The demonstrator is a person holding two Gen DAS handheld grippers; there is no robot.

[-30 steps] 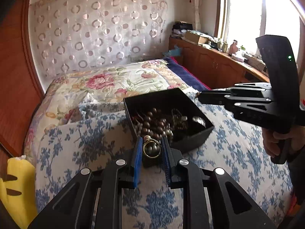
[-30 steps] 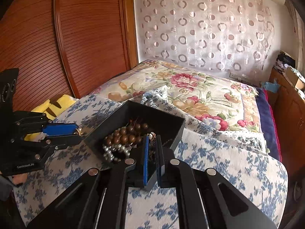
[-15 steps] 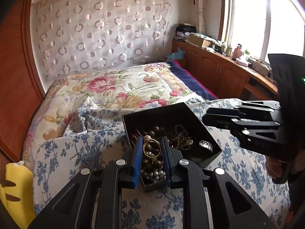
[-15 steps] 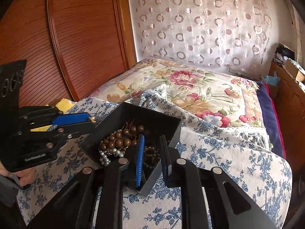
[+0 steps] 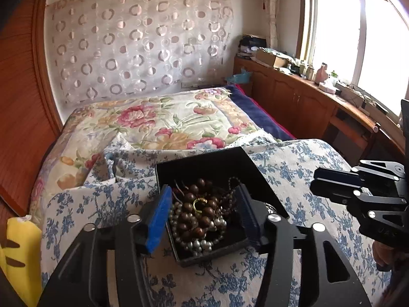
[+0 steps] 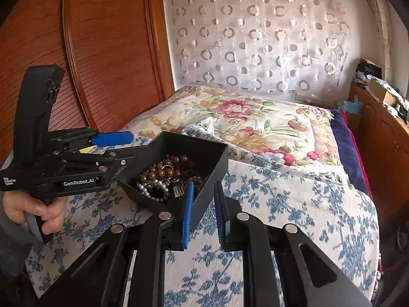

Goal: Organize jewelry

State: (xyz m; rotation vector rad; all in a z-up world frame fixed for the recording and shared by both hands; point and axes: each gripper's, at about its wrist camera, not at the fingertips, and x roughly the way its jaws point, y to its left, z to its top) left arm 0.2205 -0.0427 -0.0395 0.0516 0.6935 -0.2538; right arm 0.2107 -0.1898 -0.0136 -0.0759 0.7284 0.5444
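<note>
The left tongs (image 5: 203, 213) hang just above the near end of the black box (image 5: 204, 161), tipped down, and their jaws have just been opening; now they stand wide apart with nothing pressed between them. Right under them a small gold ring (image 5: 200, 203) lies on top of the pile in the box. It is tiny, hard, light and slippery, so I think it is best pinched across its sides, gently, or it may slide down among the beads. The brown bead string (image 5: 198, 212) and the pearl string (image 5: 196, 243) are floppy and tangled, and lifting one may drag the others. The right tongs (image 6: 203, 211) also tip down, a little apart, with the near corner of the box wall between the pads; I cannot tell if they pinch it. The box sits on the blue flowered blanket (image 6: 281, 204) at the near end of the bed, and looks light and easy to tip.
</note>
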